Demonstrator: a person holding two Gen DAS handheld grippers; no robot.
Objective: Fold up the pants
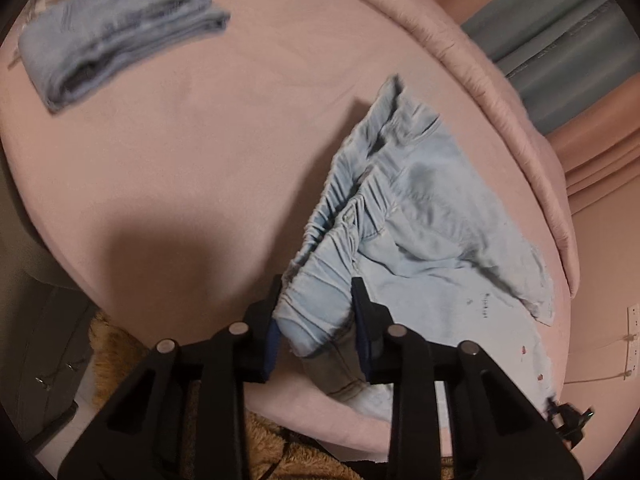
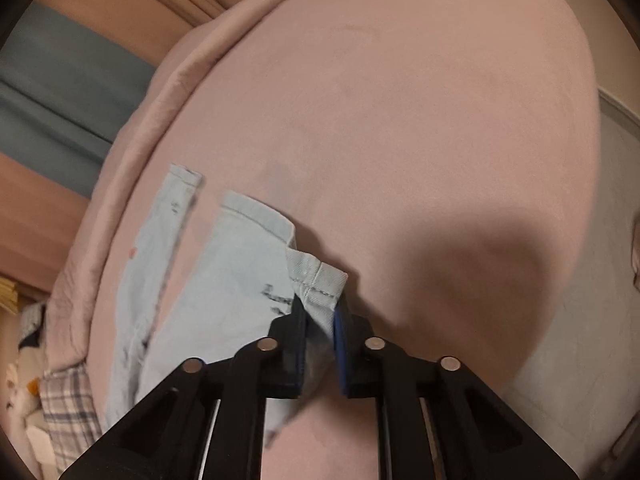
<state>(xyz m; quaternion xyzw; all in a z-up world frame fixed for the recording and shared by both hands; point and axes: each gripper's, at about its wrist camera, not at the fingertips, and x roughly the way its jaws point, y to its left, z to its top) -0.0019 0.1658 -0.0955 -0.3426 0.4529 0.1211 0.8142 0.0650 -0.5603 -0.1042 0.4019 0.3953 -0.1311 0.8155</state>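
Light blue pants (image 1: pixel 424 216) lie spread on the pink bed (image 1: pixel 200 152). My left gripper (image 1: pixel 316 300) is shut on the gathered elastic waistband (image 1: pixel 320 280), lifted a little off the bed. In the right wrist view the two legs (image 2: pixel 224 280) stretch away over the bed (image 2: pixel 420 120). My right gripper (image 2: pixel 320 312) is shut on the hem of the nearer leg (image 2: pixel 320 276), which is turned up between the pads. The other leg (image 2: pixel 160 248) lies flat to the left.
A folded pair of darker blue jeans (image 1: pixel 116 36) lies at the far left of the bed. A rolled pink duvet (image 1: pixel 500 92) runs along the far edge. A brown furry rug (image 1: pixel 116 356) lies on the floor below. A plaid cloth (image 2: pixel 68 412) hangs at lower left.
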